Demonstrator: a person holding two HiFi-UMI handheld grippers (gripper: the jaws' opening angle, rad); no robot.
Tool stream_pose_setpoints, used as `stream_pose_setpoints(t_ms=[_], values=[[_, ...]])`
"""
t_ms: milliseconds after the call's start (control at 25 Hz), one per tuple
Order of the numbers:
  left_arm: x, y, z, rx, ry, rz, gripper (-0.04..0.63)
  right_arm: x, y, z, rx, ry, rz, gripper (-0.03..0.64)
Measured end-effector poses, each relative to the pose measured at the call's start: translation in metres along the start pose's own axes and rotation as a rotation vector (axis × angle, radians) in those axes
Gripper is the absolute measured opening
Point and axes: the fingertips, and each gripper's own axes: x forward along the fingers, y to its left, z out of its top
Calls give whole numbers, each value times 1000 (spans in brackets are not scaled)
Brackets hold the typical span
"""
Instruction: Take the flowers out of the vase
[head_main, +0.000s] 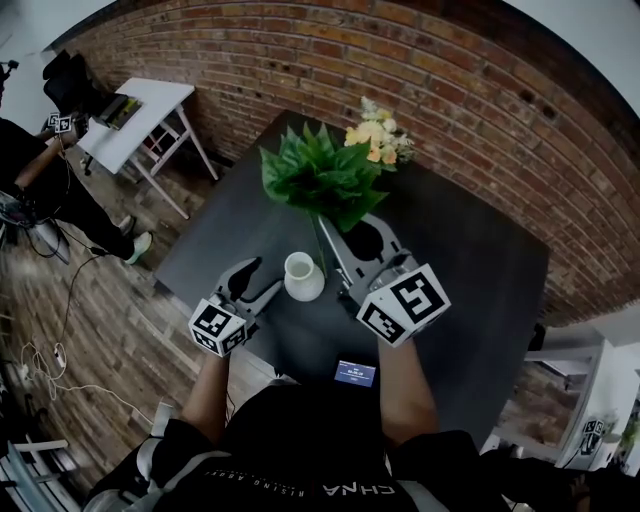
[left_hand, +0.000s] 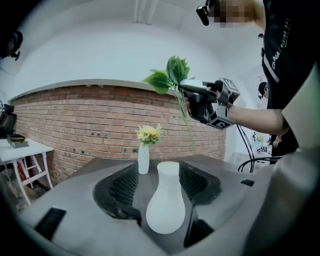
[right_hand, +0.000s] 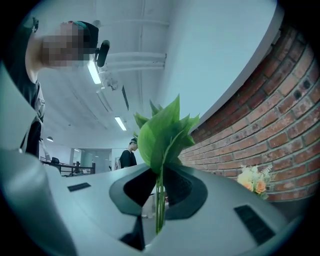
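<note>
On the dark table (head_main: 470, 270) stands a small white vase (head_main: 303, 278), empty. My left gripper (head_main: 270, 275) has its jaws wide round the vase's belly (left_hand: 166, 210), pads against it. Above and right of it my right gripper (head_main: 335, 235) is shut on thin green stems (right_hand: 159, 205) topped by broad leaves (head_main: 320, 175). The bunch hangs clear of the vase, its stem ends free in the air (left_hand: 186, 122). The left gripper view shows the right gripper (left_hand: 192, 90) high at the upper right with the leaves (left_hand: 170, 75).
A second slim white vase with yellow flowers (head_main: 378, 135) stands at the table's far side by the brick wall (head_main: 450, 80). A small device with a lit screen (head_main: 355, 373) lies at the near edge. A white side table (head_main: 135, 110) and a person (head_main: 30, 170) are at far left.
</note>
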Motion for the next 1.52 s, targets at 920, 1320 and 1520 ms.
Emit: stream_pose_setpoints(t_ms=[920, 1320, 1520], values=[[-2, -38, 56, 43, -86, -90, 5, -59, -20, -74, 88, 155, -131, 43], [-11, -66, 36, 9, -58, -151, 4, -89, -53, -151, 212, 290, -268, 43], [-12, -77, 20, -15, -18, -155, 4, -111, -73, -203, 302, 368, -349, 43]])
